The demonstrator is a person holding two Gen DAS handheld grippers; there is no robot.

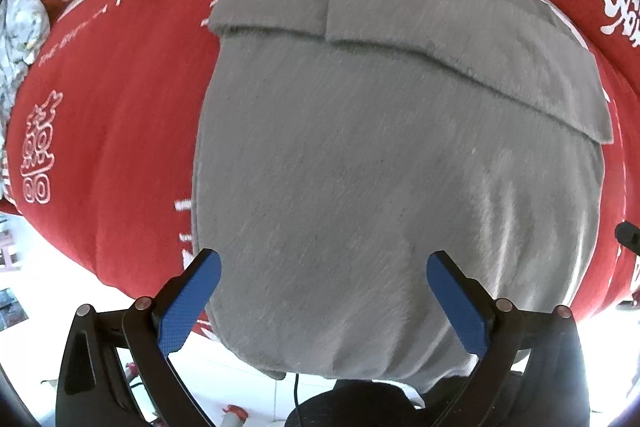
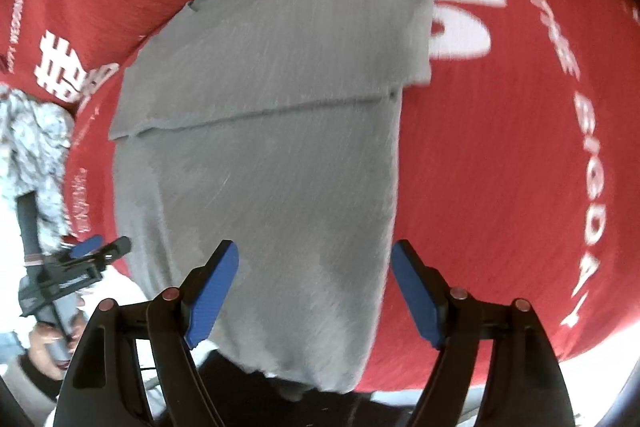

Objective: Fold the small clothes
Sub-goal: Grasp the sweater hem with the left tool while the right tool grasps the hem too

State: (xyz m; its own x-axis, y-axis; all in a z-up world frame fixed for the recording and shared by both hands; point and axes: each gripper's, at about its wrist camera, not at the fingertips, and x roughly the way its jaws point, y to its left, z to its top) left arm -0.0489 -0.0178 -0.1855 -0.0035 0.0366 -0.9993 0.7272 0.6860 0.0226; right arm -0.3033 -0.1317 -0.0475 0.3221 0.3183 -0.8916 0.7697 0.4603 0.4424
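Observation:
A grey garment [image 1: 360,147] lies flat on a red cloth [image 1: 112,131] printed with white characters. A folded band of the garment crosses its far end, and its near hem hangs over the table's front edge. My left gripper [image 1: 324,257] hovers over the near part, open, with blue pads [image 1: 192,303] wide apart and nothing pinched. In the right wrist view the same garment [image 2: 260,147] fills the middle. My right gripper [image 2: 316,247] stands open above its near right portion, the right pad [image 2: 416,295] just past the garment's right edge. The left gripper [image 2: 100,249] shows at the left, held by a hand.
A crumpled pale patterned cloth [image 1: 22,27] lies at the left edge of the red cloth, also seen in the right wrist view [image 2: 36,151]. The table's front edge runs just below both grippers, with bright floor beyond. A dark object [image 1: 626,233] pokes in at the right.

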